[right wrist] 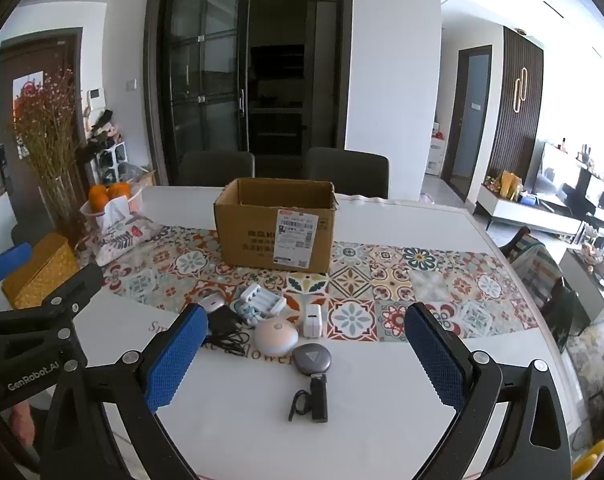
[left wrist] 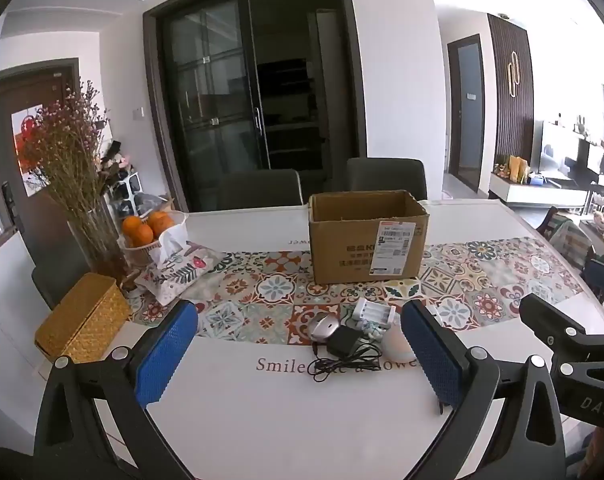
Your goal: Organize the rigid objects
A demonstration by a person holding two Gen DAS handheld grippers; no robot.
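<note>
Item: black clip device [right wrist: 318, 397], small, rigid, likely light; I'd pinch its flat long sides. Destination: cardboard box [right wrist: 275, 224]. Left gripper [left wrist: 302, 356], right gripper [right wrist: 308, 354]: both gape, holding nothing.

In the left wrist view, the right finger of the left gripper [left wrist: 299, 354] hid part of the pale round thing [left wrist: 396, 344]; the black plug's cord [left wrist: 342, 360] covered some of the words printed on the table [left wrist: 281, 420]; the box label [left wrist: 394, 250] was too small to read. In the right wrist view, the left finger of the right gripper [right wrist: 302, 356] hid part of the mouse [right wrist: 213, 303].
</note>
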